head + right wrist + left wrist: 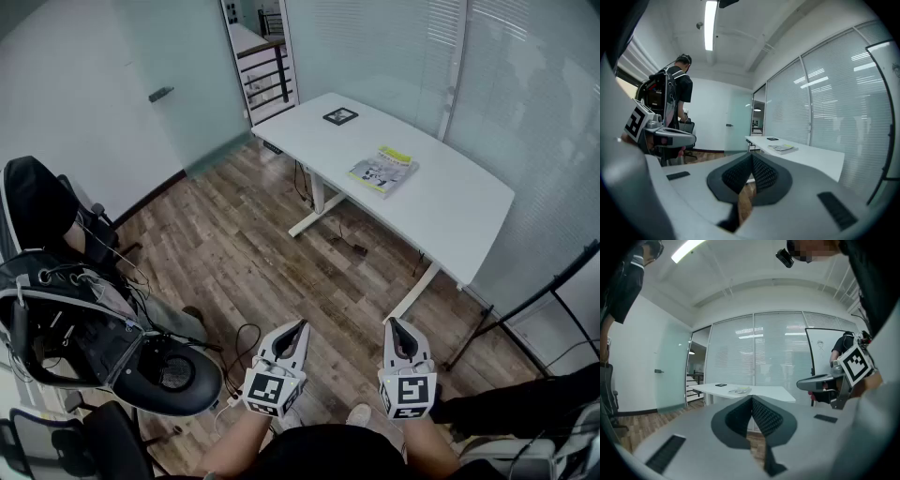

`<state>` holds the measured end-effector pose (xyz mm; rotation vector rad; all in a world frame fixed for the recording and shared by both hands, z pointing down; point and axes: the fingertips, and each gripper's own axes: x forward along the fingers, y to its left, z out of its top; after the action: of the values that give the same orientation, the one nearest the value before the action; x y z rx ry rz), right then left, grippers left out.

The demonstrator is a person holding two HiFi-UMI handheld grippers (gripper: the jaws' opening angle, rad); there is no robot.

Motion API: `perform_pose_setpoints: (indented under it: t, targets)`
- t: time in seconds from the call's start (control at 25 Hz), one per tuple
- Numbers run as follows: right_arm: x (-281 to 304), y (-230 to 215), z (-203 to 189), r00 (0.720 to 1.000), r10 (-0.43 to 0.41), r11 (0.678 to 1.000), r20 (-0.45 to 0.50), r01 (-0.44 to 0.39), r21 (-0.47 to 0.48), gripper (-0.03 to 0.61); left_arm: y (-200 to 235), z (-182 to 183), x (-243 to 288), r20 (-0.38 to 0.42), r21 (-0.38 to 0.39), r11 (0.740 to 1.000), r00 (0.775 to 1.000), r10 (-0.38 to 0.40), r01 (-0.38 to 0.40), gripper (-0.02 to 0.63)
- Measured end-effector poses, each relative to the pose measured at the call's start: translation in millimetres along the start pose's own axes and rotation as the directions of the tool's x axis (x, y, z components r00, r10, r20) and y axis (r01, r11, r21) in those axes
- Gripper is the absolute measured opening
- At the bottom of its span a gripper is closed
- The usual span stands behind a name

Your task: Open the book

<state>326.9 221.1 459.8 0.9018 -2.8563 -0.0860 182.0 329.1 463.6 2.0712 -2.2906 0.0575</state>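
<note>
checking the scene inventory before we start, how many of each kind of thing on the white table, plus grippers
book: 1
small black square item: 1
grippers: 2, left gripper and right gripper
total: 4

I see a white table [441, 202] on a wood-plank floor [281, 272]. Blinded glass walls [525, 112] stand behind it, a frosted door [187, 103] to its left, and a black chair [173, 380] well apart.
</note>
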Motion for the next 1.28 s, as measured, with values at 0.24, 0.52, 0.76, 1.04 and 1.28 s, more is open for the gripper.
perform_pose_setpoints:
  t: [0.24,0.52,0.76,1.04,1.28]
  targets:
    - [-26.7,5.3,-12.3,1.000,0.010,1.000,0.020,-0.009,-0.024,0.005,-19.1,-16.9,-19.9,0.001,-0.009,1.000,1.000,0.011,-0.011,0.009]
    - [2.1,-21.0,0.3,1.000,0.014,1.000,0.009,-0.014,0.016,0.005,-12.3,-4.4,14.8,-0.034,-0.016,1.000,0.999,0.004,-0.005,0.009]
    - [-13.2,-45.1,-21.5,0.998,0.054,0.996,-0.013,-0.053,0.067,0.006,-42.2,-11.6,22.2,-0.052,-0.003,1.000,0.998,0.020,-0.020,0.009]
    - [4.5,-64.2,-25.8,0.997,0.070,0.994,-0.022,-0.068,0.085,0.006,-43.3,-15.7,46.8,-0.083,-0.005,1.000,0.996,0.015,-0.015,0.009]
    - [59.7,-73.2,-8.3,0.999,0.038,0.997,-0.037,-0.035,0.074,0.006,-7.3,-11.2,98.8,-0.082,-0.024,0.999,0.996,-0.035,0.033,0.009]
